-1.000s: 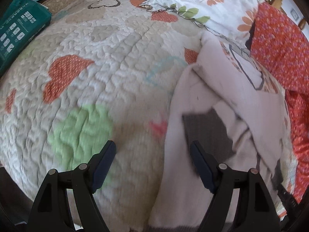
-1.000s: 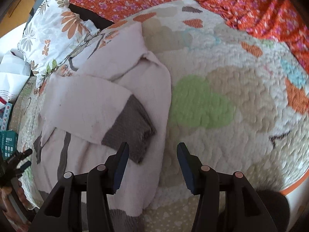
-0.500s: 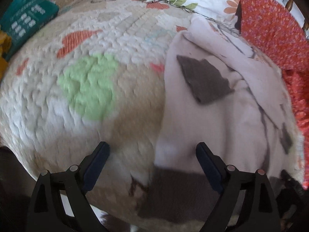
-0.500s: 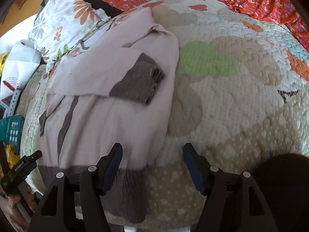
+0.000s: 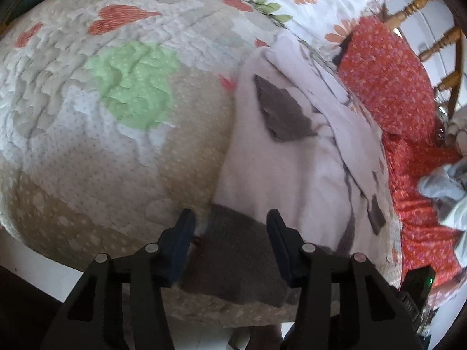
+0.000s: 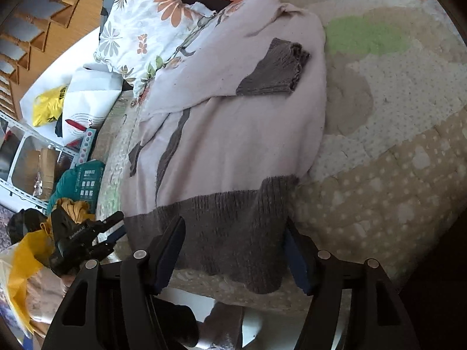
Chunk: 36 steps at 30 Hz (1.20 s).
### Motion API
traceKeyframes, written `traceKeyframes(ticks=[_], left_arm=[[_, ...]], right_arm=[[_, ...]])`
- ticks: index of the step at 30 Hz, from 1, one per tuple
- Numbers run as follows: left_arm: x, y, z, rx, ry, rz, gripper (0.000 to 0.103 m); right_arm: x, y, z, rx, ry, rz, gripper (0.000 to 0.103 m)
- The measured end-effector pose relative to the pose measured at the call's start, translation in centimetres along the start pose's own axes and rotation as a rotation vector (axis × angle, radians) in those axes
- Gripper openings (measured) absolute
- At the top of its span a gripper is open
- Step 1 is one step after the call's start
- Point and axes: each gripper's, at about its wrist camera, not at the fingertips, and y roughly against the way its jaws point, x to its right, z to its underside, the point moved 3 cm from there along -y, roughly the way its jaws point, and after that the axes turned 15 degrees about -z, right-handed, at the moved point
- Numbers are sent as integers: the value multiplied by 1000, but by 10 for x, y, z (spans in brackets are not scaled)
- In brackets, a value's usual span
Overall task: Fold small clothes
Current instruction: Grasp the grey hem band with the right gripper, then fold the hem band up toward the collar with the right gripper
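A pale pink sweater (image 5: 277,169) with a grey hem (image 5: 233,256) lies flat on the quilt, one grey-cuffed sleeve (image 5: 283,113) folded across its chest. My left gripper (image 5: 229,215) straddles the hem's left corner at the bed edge. Its jaws are closing, the pads apart from the fabric between them. In the right wrist view the same sweater (image 6: 233,134) runs away from me. My right gripper (image 6: 233,224) stands open over the hem (image 6: 227,218) near its right corner, not pinching it. The left gripper (image 6: 116,227) shows at the hem's far end.
The heart-patterned quilt (image 5: 116,116) drops off just below both grippers. A floral pillow (image 6: 146,29) and a red flowered sheet (image 5: 394,87) lie beyond the sweater. A teal box (image 6: 81,180), a yellow bag (image 6: 49,105) and a wooden chair (image 5: 423,3) stand beside the bed.
Both grippers drew back along the sweater to its grey hem at the bed edge. The left jaws widened, then narrowed around the hem corner. The right jaws opened a little wider.
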Motion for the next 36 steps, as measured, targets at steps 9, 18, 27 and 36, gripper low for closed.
traceKeyframes(ticks=[9,18,27,36], left_arm=[[33,-5,11,-40,-62,187,46],[25,-18,12,-65,-34,119,41],[26,-8,7,-78,-47,18,7],[9,75,35,-4,-51,83,6]], right_arm=[[10,1,-3,7,-99,-131,67],[-4,-26,1,-64,-29,-81,59],[1,-21,-9,-48,-66,15,10],[-42,41,16,-48,32,-95,9]])
